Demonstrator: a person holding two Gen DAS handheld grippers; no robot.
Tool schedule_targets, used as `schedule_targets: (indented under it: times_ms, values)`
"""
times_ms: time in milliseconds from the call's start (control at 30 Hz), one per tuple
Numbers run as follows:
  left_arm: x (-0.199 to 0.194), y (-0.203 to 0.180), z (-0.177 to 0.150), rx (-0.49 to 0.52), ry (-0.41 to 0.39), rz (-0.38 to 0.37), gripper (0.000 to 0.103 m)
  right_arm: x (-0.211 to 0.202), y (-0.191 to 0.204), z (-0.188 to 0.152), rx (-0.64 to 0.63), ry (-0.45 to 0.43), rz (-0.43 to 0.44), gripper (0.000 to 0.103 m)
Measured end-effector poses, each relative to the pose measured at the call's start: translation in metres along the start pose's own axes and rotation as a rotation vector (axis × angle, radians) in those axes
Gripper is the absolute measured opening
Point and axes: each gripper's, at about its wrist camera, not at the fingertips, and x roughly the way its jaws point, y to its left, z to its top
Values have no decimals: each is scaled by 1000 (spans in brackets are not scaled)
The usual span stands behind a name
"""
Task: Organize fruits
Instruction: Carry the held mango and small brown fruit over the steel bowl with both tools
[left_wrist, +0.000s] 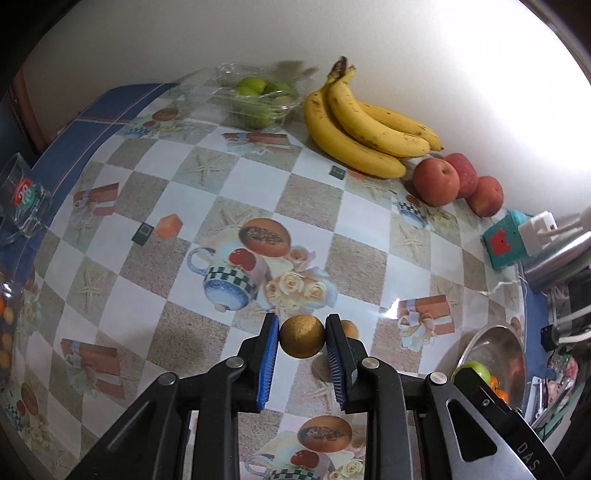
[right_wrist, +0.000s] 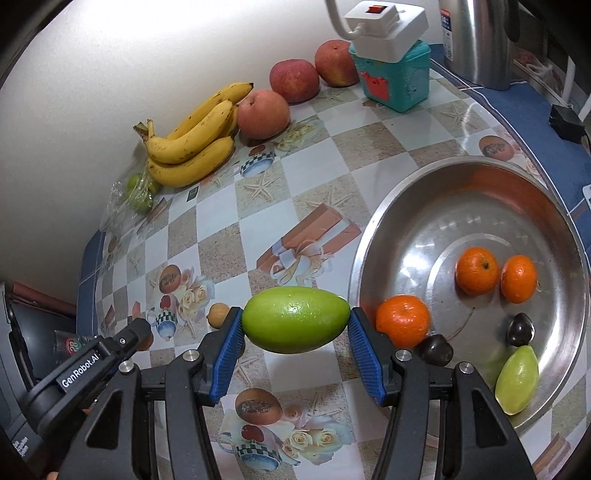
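Steel gleams from the wide bowl (right_wrist: 373, 236) on the patterned tablecloth (left_wrist: 258, 173); inside it lie three oranges (right_wrist: 476, 270), two dark plums (right_wrist: 520, 328) and a pale green fruit (right_wrist: 517, 380). Along the white wall sit a bunch of bananas (left_wrist: 362, 122) and three apples (left_wrist: 436, 181) touching one another, with a clear plastic box of limes (left_wrist: 258, 99) further left. A teal tub (right_wrist: 399, 81) with a white plug block (right_wrist: 384, 27) on top stands beside the apples, and a steel kettle (right_wrist: 476, 37) rises behind it. A drinking glass (left_wrist: 26, 199) stands at the table's left edge.

Right gripper (right_wrist: 295, 321) is held low over the cloth just left of the bowl's rim, its blue pads pinching a green oval fruit (right_wrist: 295, 319) by its two pointed ends. Left gripper (left_wrist: 302, 338) is held above the middle of the table, its pads pressed on a small round brown fruit (left_wrist: 302, 336). A second small brown fruit (left_wrist: 350, 328) shows just beside its right finger.

In the left wrist view the bowl is largely cut off by the other gripper's body, and whether either held fruit touches the cloth is hard to tell. The limes blur behind the crinkled plastic.
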Motion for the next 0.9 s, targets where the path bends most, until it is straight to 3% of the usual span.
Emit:
schedule_targets:
  times_ms: [367,900]
  values:
    - [-9,-39,-11,91,-7,-44,28,-14,-28,4,62,-39,-42,59]
    - [-10,-133,-54,351,14,-139,28,-51,-92,11,200,-147,-136,59]
